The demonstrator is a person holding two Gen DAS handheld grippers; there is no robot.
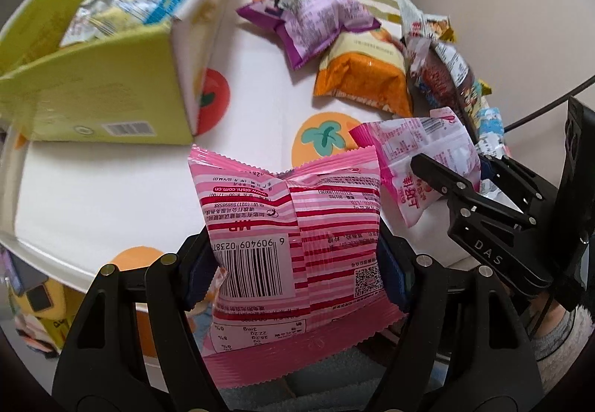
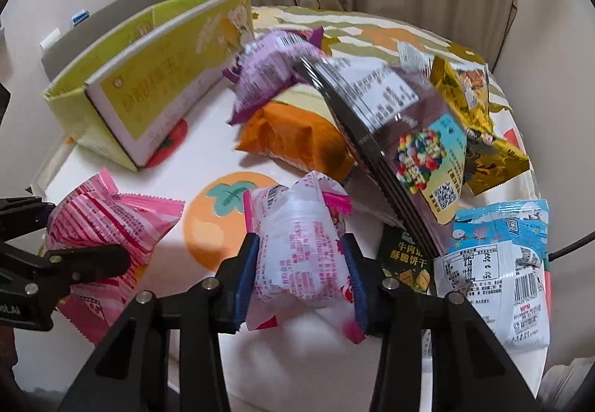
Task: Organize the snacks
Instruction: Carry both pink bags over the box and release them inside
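Note:
My left gripper [image 1: 293, 263] is shut on a pink striped snack bag [image 1: 293, 226], held above the table's near edge. In the right wrist view the same bag [image 2: 108, 226] shows at the left with the left gripper's black fingers [image 2: 93, 259] on it. My right gripper [image 2: 301, 270] is shut on a white and pink snack packet [image 2: 301, 248], squeezed between its blue pads. That packet [image 1: 427, 155] also appears at the right of the left wrist view, held by the right gripper [image 1: 457, 185]. An open yellow-green box [image 1: 93, 77] with several packets inside stands at the back left.
Loose snacks lie in a pile on the fruit-print tablecloth [image 2: 230, 218]: a purple bag [image 2: 267, 77], an orange bag [image 2: 293, 136], a dark candy pouch [image 2: 401, 125], a gold bag [image 2: 472, 103] and a blue and white packet [image 2: 494, 278]. Curtains hang behind the table.

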